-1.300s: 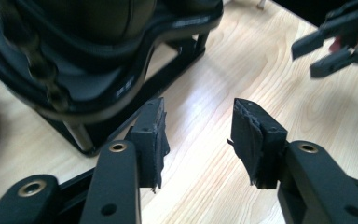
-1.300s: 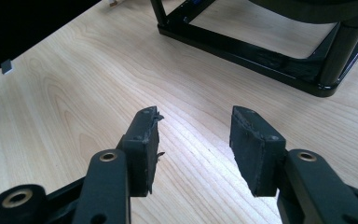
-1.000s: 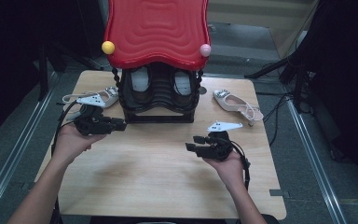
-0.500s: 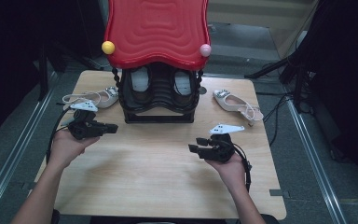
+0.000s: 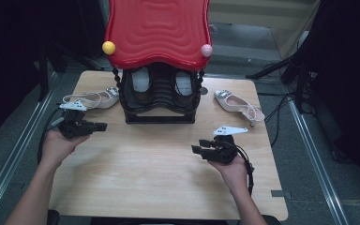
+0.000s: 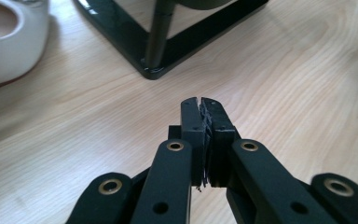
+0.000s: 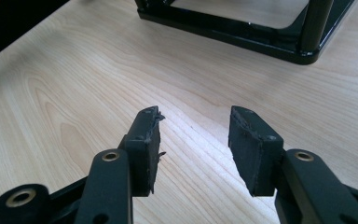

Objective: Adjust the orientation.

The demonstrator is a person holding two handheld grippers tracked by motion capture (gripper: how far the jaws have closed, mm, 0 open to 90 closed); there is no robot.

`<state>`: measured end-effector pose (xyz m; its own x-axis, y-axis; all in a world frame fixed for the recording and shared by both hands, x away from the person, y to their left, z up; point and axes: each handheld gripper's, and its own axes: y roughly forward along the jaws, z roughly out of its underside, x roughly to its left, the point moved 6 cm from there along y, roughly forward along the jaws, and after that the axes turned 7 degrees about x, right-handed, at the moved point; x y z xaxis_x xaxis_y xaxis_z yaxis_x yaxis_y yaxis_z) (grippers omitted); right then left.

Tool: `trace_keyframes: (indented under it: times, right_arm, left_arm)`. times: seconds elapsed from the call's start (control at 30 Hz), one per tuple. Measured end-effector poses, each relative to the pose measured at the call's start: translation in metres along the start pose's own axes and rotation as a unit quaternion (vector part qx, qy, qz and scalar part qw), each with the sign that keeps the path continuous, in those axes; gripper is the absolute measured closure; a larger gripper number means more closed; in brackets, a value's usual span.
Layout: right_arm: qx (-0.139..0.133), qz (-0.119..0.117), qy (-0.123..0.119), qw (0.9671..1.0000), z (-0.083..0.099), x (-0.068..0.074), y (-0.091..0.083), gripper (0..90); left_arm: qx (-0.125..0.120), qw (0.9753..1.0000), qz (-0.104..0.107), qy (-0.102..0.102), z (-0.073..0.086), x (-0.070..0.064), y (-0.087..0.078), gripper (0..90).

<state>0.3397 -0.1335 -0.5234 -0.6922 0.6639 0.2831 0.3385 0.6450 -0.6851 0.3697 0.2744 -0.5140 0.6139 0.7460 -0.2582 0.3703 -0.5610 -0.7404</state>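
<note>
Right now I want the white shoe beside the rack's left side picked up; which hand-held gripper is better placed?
Left hand-held gripper: it is right beside that shoe, though shut.

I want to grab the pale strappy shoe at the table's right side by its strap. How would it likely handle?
The shoe would probably dangle and swing, since its thin strap loops loosely and looks floppy. It seems light: slim, open, with little material. Its glossy upper may slip between flat pads, so the open right gripper might better pinch the side wall.
</note>
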Motion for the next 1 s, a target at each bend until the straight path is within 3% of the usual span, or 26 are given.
trace_keyframes:
  times: [0.5, 1.0]
  right_arm:
    - [0.006, 0.007, 0.008, 0.9999, 0.002, -0.007, 0.003, 54.8]
    - [0.009, 0.018, 0.015, 0.9997, 0.003, -0.012, 0.004, 54.6]
  left_arm:
    - [-0.003, 0.9988, -0.03, -0.04, 0.016, 0.047, -0.012, 89.3]
    - [-0.008, 0.9943, -0.067, -0.083, 0.035, 0.092, -0.024, 89.3]
